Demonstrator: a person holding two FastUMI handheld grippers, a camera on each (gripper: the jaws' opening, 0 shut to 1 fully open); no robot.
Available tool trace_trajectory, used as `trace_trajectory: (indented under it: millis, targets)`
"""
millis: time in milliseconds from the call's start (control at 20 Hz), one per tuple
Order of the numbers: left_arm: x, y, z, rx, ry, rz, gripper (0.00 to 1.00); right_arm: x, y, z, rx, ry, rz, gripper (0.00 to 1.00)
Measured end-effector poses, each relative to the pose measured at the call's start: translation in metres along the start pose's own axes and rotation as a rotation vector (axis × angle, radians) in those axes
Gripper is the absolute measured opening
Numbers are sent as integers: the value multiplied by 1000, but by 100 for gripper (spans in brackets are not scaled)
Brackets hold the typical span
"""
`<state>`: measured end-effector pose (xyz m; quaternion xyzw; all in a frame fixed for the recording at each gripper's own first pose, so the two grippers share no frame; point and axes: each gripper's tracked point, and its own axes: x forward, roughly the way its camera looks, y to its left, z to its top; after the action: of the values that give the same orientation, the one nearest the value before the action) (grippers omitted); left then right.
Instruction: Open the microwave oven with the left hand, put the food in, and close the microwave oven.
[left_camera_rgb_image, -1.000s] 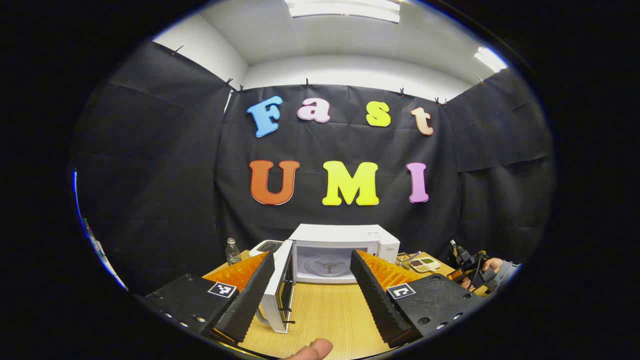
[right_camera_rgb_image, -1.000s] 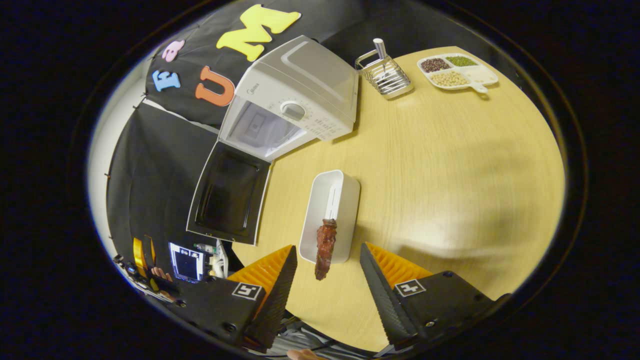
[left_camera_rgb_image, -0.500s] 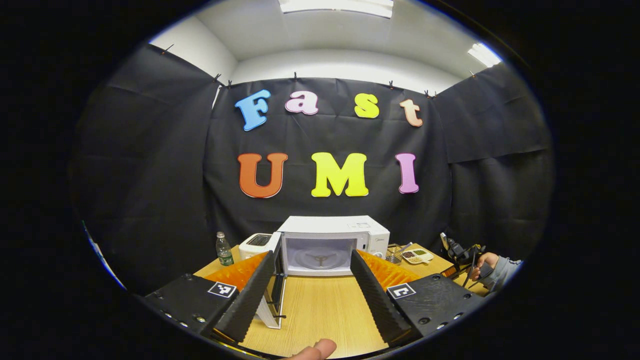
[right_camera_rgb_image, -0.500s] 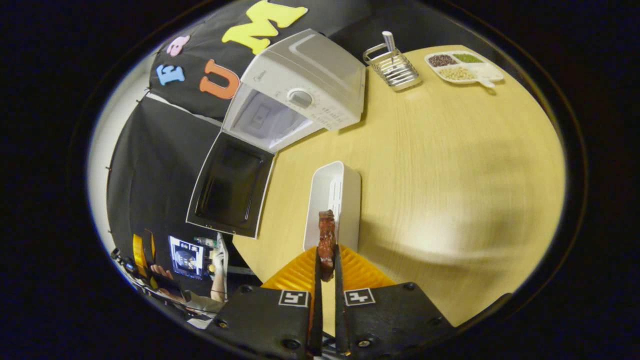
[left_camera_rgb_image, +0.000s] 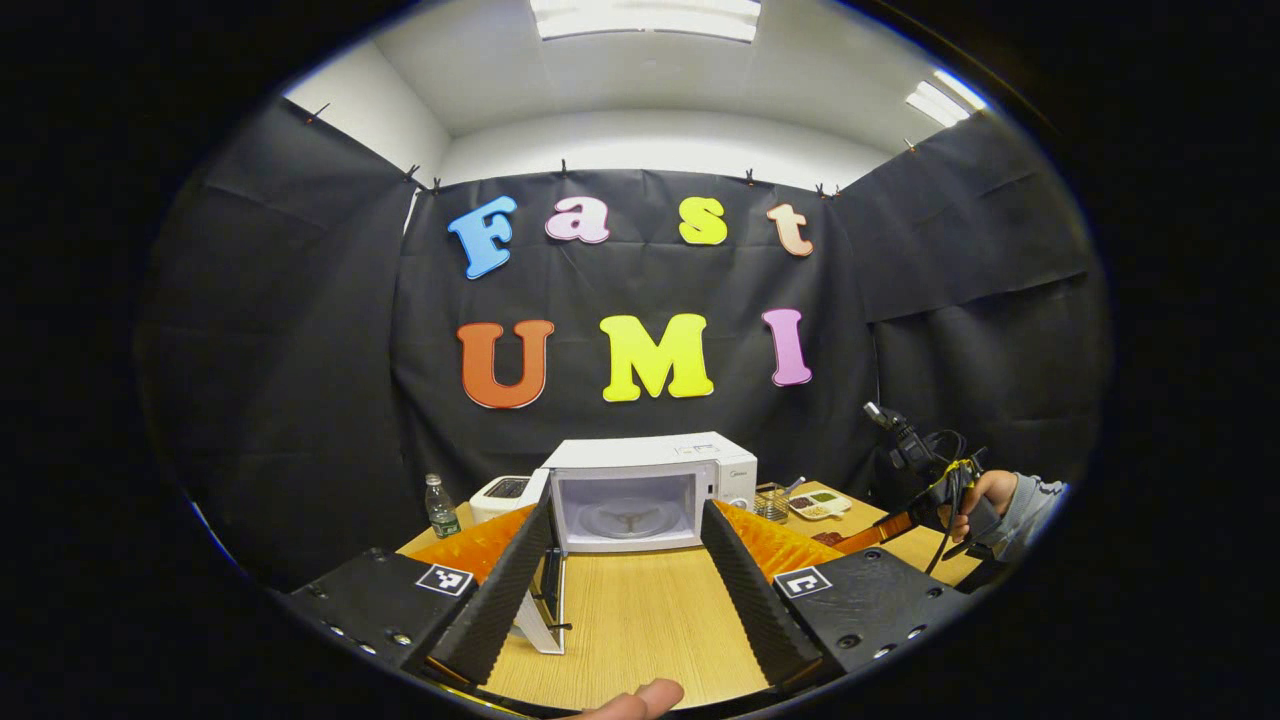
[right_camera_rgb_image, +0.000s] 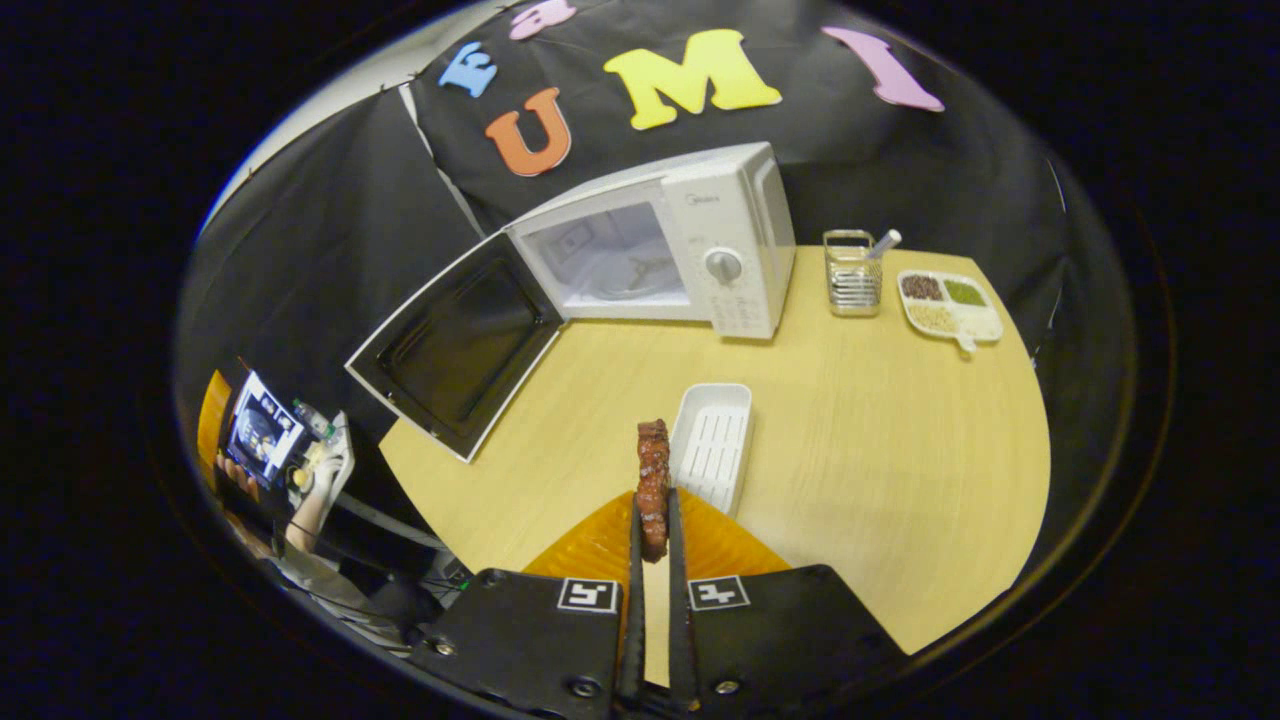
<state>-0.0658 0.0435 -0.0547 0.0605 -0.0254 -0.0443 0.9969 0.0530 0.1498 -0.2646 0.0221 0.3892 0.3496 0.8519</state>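
The white microwave (right_camera_rgb_image: 690, 240) stands at the back of the wooden table with its door (right_camera_rgb_image: 455, 345) swung wide to the left; the glass turntable (left_camera_rgb_image: 625, 518) shows inside. My right gripper (right_camera_rgb_image: 652, 525) is shut on a reddish-brown piece of meat (right_camera_rgb_image: 652, 480), lifted above the table beside the white tray (right_camera_rgb_image: 712, 445). My left gripper (left_camera_rgb_image: 625, 540) is open and empty, drawn back from the microwave (left_camera_rgb_image: 650, 490), whose cavity shows between its fingers. The right gripper and the hand holding it (left_camera_rgb_image: 985, 495) appear at the right of the left gripper view.
A wire rack (right_camera_rgb_image: 852, 272) with a utensil and a divided dish (right_camera_rgb_image: 945, 303) of beans stand right of the microwave. A water bottle (left_camera_rgb_image: 438, 505) and a white toaster (left_camera_rgb_image: 505, 490) sit to its left. A person's hand holds a screen device (right_camera_rgb_image: 262, 435) off the table's left edge.
The right gripper closed on the meat, lifted it from the white tray and tilted up toward the microwave. The left gripper backed away from the open microwave.
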Motion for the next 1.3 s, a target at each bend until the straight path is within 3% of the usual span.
trace_trajectory:
  millis: [200,250,450,650,1000,1050,1300]
  targets:
    - [-5,4,7,-23,-25,-18,94,16,37,31,-110,-121,-64,5]
    - [-6,6,8,-23,-28,-18,93,23,43,39,-140,-159,-91,13]
    - [-9,10,1,-30,-23,-32,93,60,78,70,-301,-305,-133,13]
    - [-7,26,-10,-21,-14,-6,93,106,103,100,-324,-430,-247,13]
    - [-2,48,-23,-29,18,15,93,188,126,140,-161,-541,-262,13]
    - [-1,52,-24,-34,18,18,81,198,124,145,-118,-557,-268,13]
    - [4,63,-25,-42,17,23,81,238,101,179,192,-646,-253,12]
